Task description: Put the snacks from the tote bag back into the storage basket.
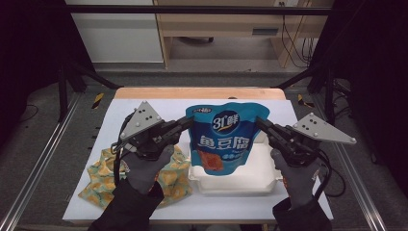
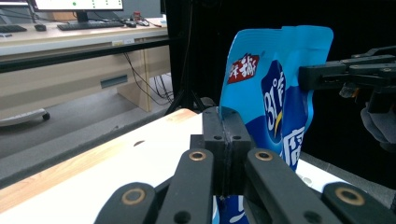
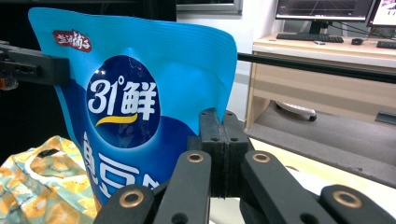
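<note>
A blue snack pouch [image 1: 225, 139] with white lettering stands upright in the air over a white foam box [image 1: 250, 180]. In the high view my left gripper [image 1: 189, 121] pinches the pouch's left edge and my right gripper [image 1: 260, 123] pinches its right edge. Seen in the left gripper view, the left gripper [image 2: 223, 114] has its jaws pressed together on the edge of the pouch [image 2: 271, 88], with the other gripper [image 2: 343, 74] beyond it. The right gripper [image 3: 219, 115] likewise has shut jaws on the side of the pouch [image 3: 140, 84] in the right gripper view.
A yellow and green patterned bag [image 1: 103, 180] lies crumpled on the white table [image 1: 120, 103] at the front left, also seen as the patterned bag [image 3: 42, 186] in the right gripper view. A wooden strip [image 1: 199, 93] edges the table's far side. Desks and monitors stand farther off.
</note>
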### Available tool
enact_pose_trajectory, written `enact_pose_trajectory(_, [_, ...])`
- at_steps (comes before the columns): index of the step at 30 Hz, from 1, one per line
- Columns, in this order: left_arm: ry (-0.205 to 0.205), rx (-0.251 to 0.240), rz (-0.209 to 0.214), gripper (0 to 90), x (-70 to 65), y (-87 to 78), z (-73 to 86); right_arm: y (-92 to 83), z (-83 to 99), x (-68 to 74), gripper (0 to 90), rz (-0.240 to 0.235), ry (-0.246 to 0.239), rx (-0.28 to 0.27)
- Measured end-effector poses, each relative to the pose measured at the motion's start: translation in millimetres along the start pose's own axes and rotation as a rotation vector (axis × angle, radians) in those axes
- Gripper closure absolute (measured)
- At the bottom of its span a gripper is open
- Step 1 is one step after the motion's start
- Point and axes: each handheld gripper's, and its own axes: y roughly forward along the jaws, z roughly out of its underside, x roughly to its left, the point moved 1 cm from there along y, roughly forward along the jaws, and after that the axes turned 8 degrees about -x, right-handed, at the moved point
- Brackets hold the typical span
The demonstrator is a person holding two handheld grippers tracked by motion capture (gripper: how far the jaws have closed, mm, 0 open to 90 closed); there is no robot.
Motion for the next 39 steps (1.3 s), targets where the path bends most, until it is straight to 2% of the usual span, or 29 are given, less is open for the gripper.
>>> enact_pose_trajectory(17, [-0.011, 0.048, 0.011, 90.0, 1.2, 12.9, 24.7, -1.6, 25.3, -7.5, 90.0, 0.019, 0.021, 0.039])
enact_pose_trajectory(30, [-0.025, 0.092, 0.001, 90.0, 8.9, 9.8, 48.5, 5.7, 43.1, -1.9, 90.0, 0.013, 0.022, 0.087])
enact_pose_trajectory(39, [-0.025, 0.12, -0.003, 90.0, 10.9, 9.8, 59.0, 8.4, 53.9, 0.4, 90.0, 0.007, 0.024, 0.111])
